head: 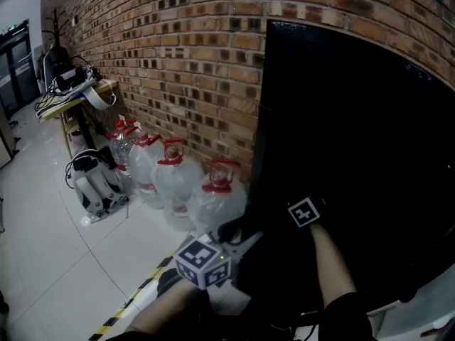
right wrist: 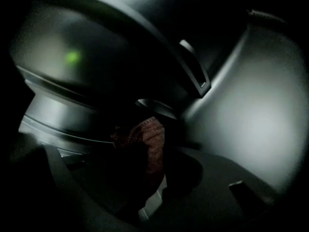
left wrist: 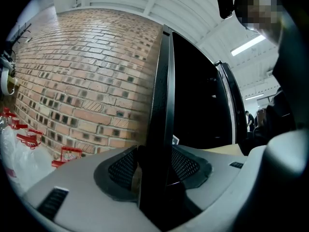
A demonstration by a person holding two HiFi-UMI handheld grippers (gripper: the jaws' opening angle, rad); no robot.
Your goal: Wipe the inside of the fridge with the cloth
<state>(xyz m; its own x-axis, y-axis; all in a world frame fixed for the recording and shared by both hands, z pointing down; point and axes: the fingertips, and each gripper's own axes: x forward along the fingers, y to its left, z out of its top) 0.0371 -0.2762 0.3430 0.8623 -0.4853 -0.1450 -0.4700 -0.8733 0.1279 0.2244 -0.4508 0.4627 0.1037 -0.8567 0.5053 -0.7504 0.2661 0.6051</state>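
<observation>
Head view: left gripper (head: 240, 240) at the edge of the black fridge door (head: 355, 141), right gripper (head: 304, 213) reaching in behind it. Left gripper view: jaws clamped on that edge. Right gripper view: jaws pinch the reddish cloth (right wrist: 147, 140), pale fridge wall (right wrist: 263, 124) close ahead, rightward.

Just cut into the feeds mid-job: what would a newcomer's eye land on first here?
The black fridge fills the right of the head view against a brick wall, with red-capped water jugs lined up on the floor at its left. The left tool is clamped on the thin edge of the door. In the dark right gripper view, the right tool grips a reddish-brown cloth.
</observation>
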